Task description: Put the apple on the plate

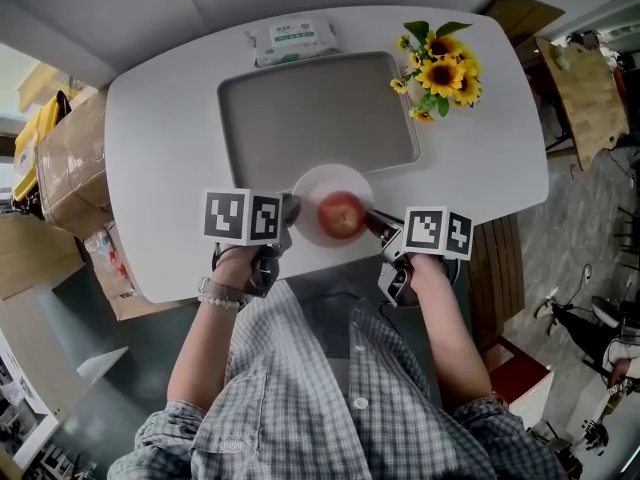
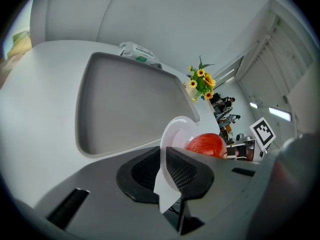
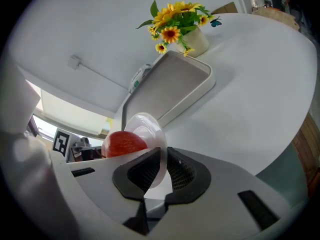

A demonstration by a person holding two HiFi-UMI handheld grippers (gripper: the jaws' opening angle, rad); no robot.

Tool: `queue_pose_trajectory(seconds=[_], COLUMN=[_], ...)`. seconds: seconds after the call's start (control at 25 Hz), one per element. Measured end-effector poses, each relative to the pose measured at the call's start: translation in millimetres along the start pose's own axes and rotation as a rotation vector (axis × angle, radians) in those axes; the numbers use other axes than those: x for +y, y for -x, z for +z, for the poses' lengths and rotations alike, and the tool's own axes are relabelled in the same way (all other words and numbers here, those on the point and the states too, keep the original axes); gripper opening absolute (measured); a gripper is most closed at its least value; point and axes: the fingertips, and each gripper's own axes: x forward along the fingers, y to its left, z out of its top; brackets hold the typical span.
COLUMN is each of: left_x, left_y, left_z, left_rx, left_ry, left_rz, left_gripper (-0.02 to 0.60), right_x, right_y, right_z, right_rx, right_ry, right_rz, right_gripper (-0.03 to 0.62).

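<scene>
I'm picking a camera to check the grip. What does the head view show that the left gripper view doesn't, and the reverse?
Only the head view: the person's checked shirt, the cardboard box beside the table, and the left gripper and right gripper on opposite sides of the plate. Only the left gripper view: its pads pinching the plate's rim. Both: the apple on the plate, the grey tray, the sunflowers and the pack of wipes.
</scene>
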Motion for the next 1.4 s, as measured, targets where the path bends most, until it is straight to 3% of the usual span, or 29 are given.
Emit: queue_pose_trajectory(seconds=[0.84, 1.4], left_x=[21, 54], left_y=[-2, -21], left_z=[88, 119], left_rx=[-0.113, -0.098], left_ry=[-0.013, -0.003], left_rz=[-0.005, 0.028], left_gripper=[0.041, 0.041], right_x=[29, 31], right_y=[-32, -73], right_z=[91, 126], right_rx=[-0.010, 0.046], right_ry=[0.120, 0.170], right_rz=[0.059, 0.031], right_gripper=[0.052, 0.052])
